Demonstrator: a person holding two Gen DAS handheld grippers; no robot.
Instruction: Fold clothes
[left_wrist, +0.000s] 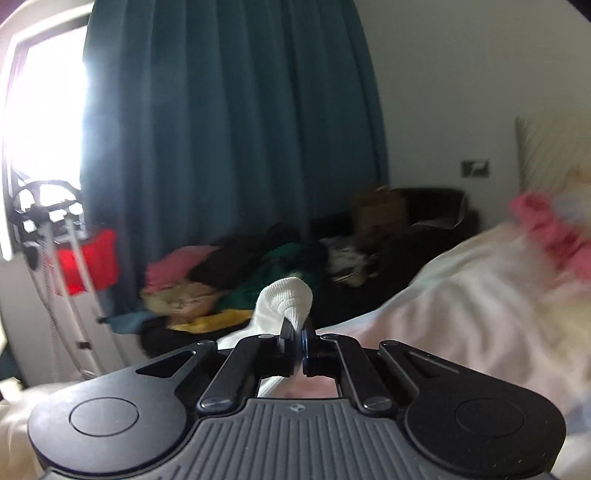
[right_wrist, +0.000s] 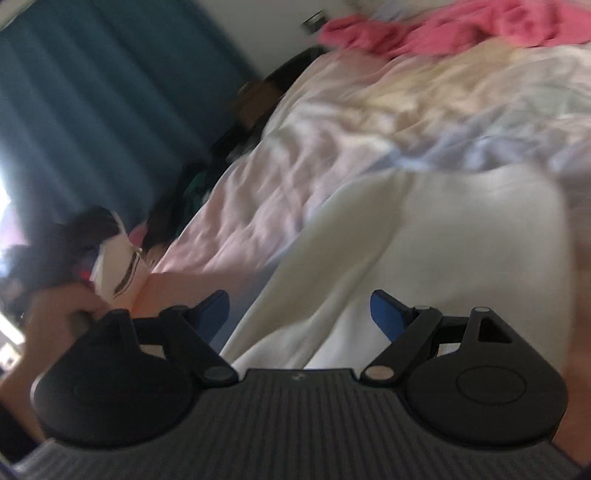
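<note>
Left wrist view: left gripper (left_wrist: 296, 334) at lower centre, fingers (left_wrist: 286, 328) clenched on a white sock (left_wrist: 284, 304). Sock bunched and ribbed, rising just above the fingertips, its rest trailing down to lower left, behind the linkage. Teal curtain (left_wrist: 229, 140) across upper centre. Bright window (left_wrist: 44, 122) at far left, with a stand (left_wrist: 48, 221) and something red (left_wrist: 92, 258) below it. Heap of clothes (left_wrist: 229, 280) at mid-frame left of centre: pink, dark, green, yellow, all blurred. Dark sofa (left_wrist: 413, 236) behind the heap, brown bag (left_wrist: 380, 210) on it. Pale sheet (left_wrist: 461, 306) filling the lower right; pink cloth (left_wrist: 554, 232) at right edge, smeared.

Right wrist view, tilted and blurred: right gripper (right_wrist: 301, 314) at bottom, blue fingers (right_wrist: 386, 314) spread wide, grasping nothing. White garment (right_wrist: 424, 258) lying on the sheet (right_wrist: 295, 166), running from between the fingers up to centre right. Pink cloth (right_wrist: 443, 33) along the top edge. Curtain (right_wrist: 92, 103) at upper left. Hand (right_wrist: 55, 314) at lower left edge; what it grips too blurred to tell.
</note>
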